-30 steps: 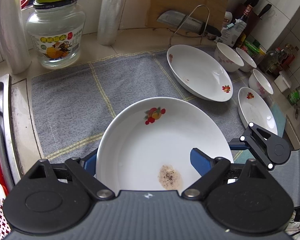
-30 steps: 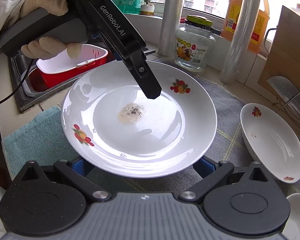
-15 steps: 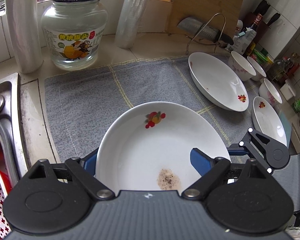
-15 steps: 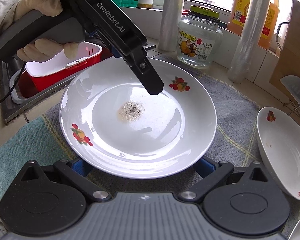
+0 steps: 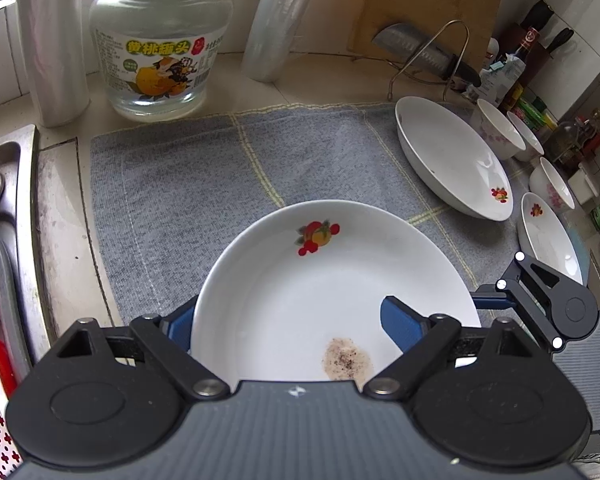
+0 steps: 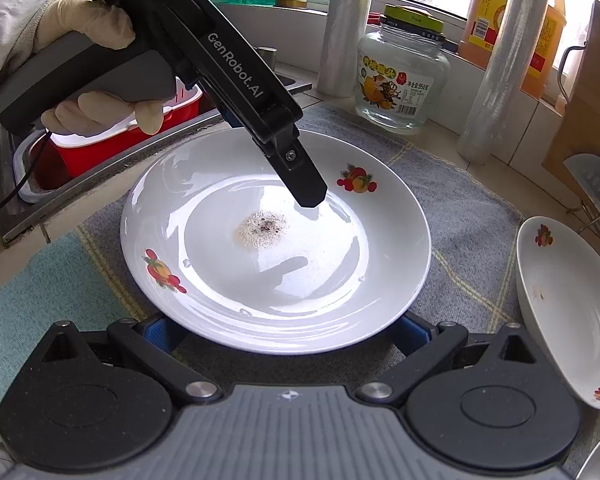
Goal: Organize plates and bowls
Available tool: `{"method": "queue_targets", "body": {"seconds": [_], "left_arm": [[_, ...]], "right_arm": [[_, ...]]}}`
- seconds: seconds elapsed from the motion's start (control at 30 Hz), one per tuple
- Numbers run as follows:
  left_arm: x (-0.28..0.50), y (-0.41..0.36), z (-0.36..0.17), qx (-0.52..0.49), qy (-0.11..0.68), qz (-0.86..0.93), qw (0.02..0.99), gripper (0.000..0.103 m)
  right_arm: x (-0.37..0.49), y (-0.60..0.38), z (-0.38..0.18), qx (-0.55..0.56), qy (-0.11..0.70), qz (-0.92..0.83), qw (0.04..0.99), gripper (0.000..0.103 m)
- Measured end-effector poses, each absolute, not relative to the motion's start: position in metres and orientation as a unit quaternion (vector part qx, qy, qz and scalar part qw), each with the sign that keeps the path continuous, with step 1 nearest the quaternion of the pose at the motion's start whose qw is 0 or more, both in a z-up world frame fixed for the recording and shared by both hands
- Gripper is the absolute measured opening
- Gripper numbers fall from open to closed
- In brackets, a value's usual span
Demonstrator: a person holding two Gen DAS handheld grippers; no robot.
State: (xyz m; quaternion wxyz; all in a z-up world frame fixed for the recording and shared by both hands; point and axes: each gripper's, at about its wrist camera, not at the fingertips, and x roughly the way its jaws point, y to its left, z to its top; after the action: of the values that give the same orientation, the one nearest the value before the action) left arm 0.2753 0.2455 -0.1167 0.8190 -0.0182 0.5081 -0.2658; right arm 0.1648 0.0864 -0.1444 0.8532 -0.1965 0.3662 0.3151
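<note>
A white plate with fruit prints and a brown food stain (image 5: 332, 280) (image 6: 276, 248) is held over the grey cloth (image 5: 188, 184). My left gripper (image 5: 288, 316) is shut on its rim, one finger (image 6: 300, 176) lying inside the plate, the other hidden below. My right gripper (image 6: 280, 328) has its blue pads spread wide under the plate's near rim; whether they touch it is unclear. It also shows in the left wrist view (image 5: 540, 300). A second white plate (image 5: 452, 156) (image 6: 560, 304) lies to the right.
Small bowls (image 5: 500, 132) and a smaller plate (image 5: 548, 236) stand at the far right. A glass jar (image 5: 160, 36), plastic-wrap rolls (image 5: 52, 40), a cutting board with a cleaver (image 5: 424, 52) line the back. The sink with a red basket (image 6: 112, 148) is at the left.
The held plate has moved left and toward the jar and sink side; the other plates and bowls have slid to the right in view. Both grippers keep the same hold.
</note>
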Motion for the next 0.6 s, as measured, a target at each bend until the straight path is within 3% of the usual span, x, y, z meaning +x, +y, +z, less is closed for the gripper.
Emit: {"method": "queue_targets", "body": {"seconds": [0.27,0.6], "left_arm": [[0.258,0.234,-0.105,0.048,0.469,-0.241,0.849,0.094],[0.196,0.215,-0.058,0.09,0.36,-0.21,0.905,0.1]], "right_arm": [[0.164,0.081,-0.143,-0.187,0.37,0.315,0.854,0.103],[0.147,0.034,-0.111,-0.165,0.37,0.233,0.884,0.103]]}}
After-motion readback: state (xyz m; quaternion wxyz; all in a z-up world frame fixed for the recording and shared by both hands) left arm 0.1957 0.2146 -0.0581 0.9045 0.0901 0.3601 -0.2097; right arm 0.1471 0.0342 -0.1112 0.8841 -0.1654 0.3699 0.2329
